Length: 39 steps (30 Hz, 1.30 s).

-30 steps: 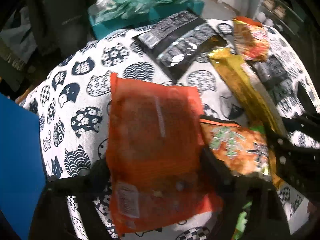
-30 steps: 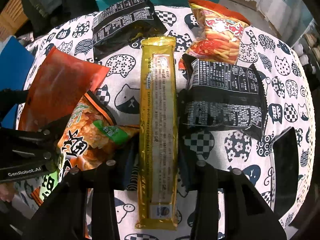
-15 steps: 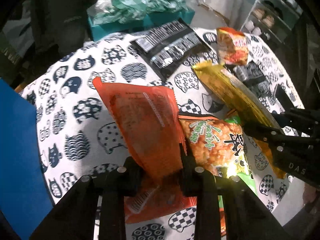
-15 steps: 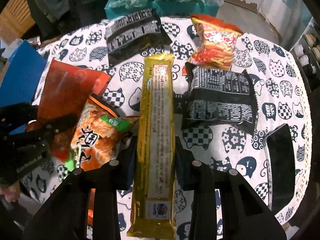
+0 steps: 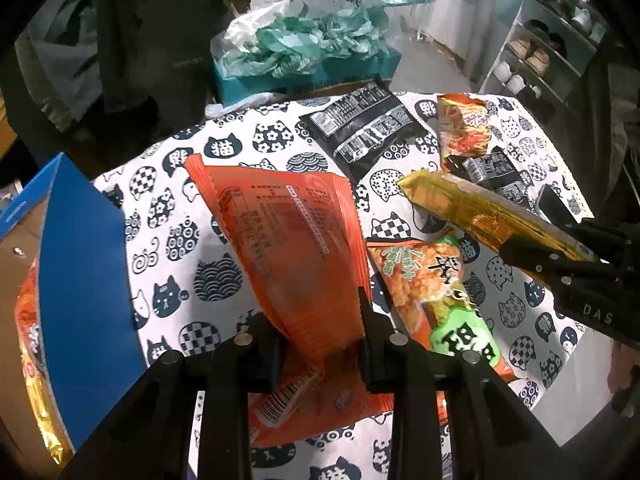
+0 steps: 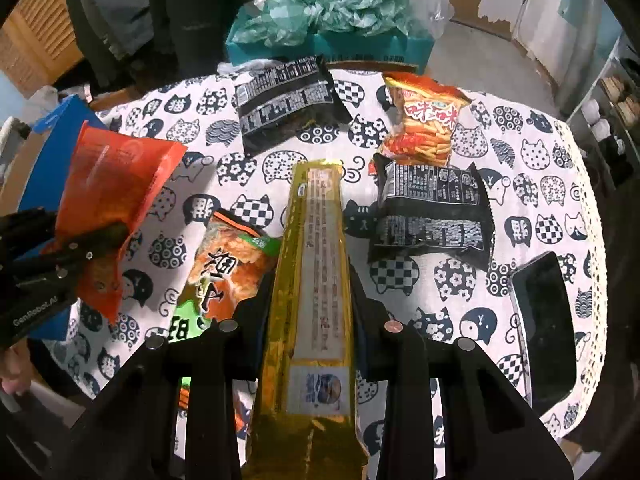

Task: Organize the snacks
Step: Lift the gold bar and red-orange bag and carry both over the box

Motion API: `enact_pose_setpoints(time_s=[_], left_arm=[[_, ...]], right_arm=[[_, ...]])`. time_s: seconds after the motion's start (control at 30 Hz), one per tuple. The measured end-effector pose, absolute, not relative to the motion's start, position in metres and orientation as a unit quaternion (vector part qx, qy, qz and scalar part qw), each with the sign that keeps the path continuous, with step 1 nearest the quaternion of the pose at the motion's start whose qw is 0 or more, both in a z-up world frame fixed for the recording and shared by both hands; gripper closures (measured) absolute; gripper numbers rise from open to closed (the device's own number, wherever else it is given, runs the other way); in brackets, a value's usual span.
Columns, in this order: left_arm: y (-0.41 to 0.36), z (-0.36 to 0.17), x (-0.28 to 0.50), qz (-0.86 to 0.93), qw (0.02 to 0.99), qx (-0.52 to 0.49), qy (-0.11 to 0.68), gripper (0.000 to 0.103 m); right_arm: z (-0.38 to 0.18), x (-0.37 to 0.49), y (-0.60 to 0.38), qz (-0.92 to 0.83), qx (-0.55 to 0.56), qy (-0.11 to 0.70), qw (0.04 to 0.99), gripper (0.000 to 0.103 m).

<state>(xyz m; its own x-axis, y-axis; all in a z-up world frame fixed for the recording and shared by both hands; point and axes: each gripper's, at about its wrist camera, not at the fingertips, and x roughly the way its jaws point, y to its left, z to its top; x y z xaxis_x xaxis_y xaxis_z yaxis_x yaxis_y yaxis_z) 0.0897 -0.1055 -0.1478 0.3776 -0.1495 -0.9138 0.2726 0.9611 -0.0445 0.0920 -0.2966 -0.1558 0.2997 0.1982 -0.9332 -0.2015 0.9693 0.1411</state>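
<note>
Holding one snack each: the left gripper fingers pinch the flat orange plastic packet, nearest the blue box. The right gripper fingers clamp the long gold packet, pointing straight ahead above the table.

- My left tool hides the lower middle of the orange packet; the print on it is too blurred to read.
- The gold packet runs off the bottom edge of the right wrist view.
- The blue box is cut by the left edge; its contents are mostly hidden.
- The green-and-orange bag lies partly under the gold packet.
- Items on the shelf are too small to tell.
</note>
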Motion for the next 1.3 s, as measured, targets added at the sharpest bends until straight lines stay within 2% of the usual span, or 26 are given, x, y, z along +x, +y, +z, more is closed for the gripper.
enact_pose_setpoints(time_s=[0.1,0.83,1.3], left_arm=[[-0.105,-0.139,0.084,-0.130,0.832,0.061,0.536,0.074],[-0.062,-0.073,0.056,-0.114,0.864,0.054,0.487,0.074],[-0.004,-0.046,0.041,-0.079,0.881,0.032,0.465,0.074]], right_arm=[[-0.147,0.088,-0.297,0.124,-0.003,0.571,0.811,0.076],[-0.085,0.078,-0.260,0.154,-0.015,0.517,0.842,0.076],[-0.037,0.074,-0.192,0.211,-0.034,0.476,0.853,0.076]])
